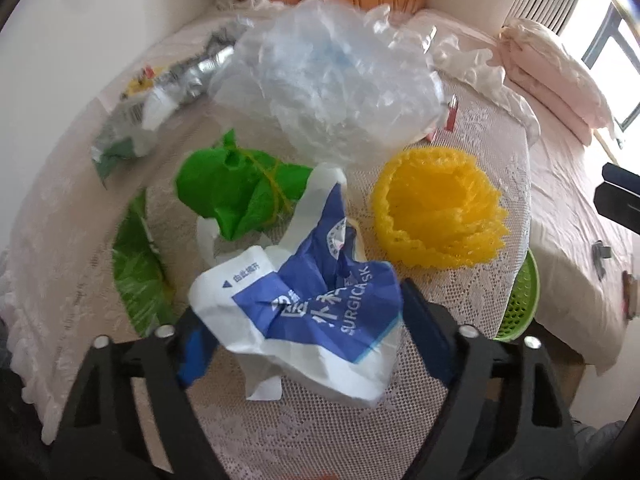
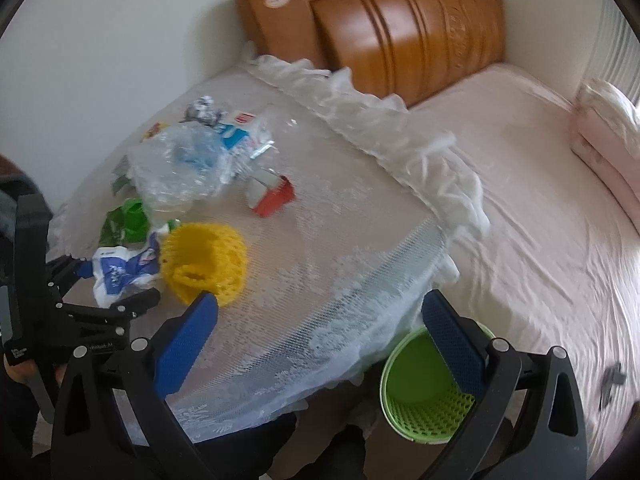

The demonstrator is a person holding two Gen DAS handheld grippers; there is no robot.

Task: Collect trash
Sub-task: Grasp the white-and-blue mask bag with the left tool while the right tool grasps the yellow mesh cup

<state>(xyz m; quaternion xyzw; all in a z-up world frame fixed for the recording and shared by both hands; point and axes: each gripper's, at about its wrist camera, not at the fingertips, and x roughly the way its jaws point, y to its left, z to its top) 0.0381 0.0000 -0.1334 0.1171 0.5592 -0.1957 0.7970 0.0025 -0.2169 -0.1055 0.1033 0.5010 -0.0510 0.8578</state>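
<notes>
A crumpled blue and white surgical-mask wrapper (image 1: 312,300) lies on the lace-covered table, between the open fingers of my left gripper (image 1: 304,316); touch cannot be told. It also shows in the right wrist view (image 2: 120,272), with the left gripper (image 2: 108,284) around it. A yellow foam net (image 1: 440,208) (image 2: 206,262) sits to its right. Green plastic (image 1: 236,192), a clear plastic bag (image 1: 328,84) (image 2: 180,164) and a foil wrapper (image 1: 176,84) lie behind. My right gripper (image 2: 320,344) is open and empty above the table's near edge, over a green wastebasket (image 2: 404,396) on the floor.
A red and white pack (image 2: 272,194) lies mid-table. The lace tablecloth (image 2: 340,240) hangs over the edge. A bed with a pink sheet (image 2: 540,200) and pillows is to the right, a wooden headboard (image 2: 400,28) behind. The basket's rim (image 1: 520,300) shows beside the table.
</notes>
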